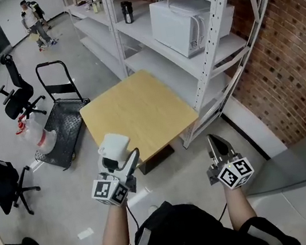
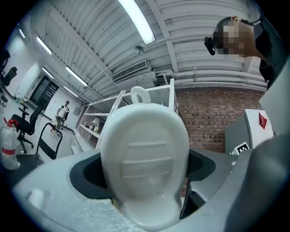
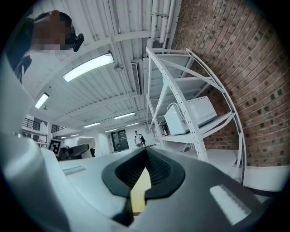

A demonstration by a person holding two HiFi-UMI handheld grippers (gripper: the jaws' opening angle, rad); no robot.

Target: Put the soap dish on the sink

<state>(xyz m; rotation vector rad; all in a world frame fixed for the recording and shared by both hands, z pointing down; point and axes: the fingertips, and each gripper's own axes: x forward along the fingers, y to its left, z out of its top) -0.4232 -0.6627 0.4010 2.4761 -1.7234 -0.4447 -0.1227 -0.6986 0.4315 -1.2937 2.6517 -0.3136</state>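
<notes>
Office chairs (image 1: pixel 16 94) and a trolley (image 1: pixel 64 127) stand left on the pale floor (image 1: pixel 81 55); the left gripper (image 1: pixel 120 159) clamps the white soap dish (image 1: pixel 113 145) (jaws wide) before the wooden table (image 1: pixel 139 111). The right gripper (image 1: pixel 219 144) has its jaws together; shelving (image 1: pixel 213 50) lines the brick wall (image 1: pixel 290 55).

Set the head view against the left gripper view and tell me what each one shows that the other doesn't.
Head view only: the wooden table and the microwave on the shelving.

Left gripper view only: the ceiling with its strip lights, and the ribbed face of the soap dish close up.

Both: the white soap dish held in the left tongs, the white shelving, the brick wall, the black cart, an office chair and a distant person.
</notes>
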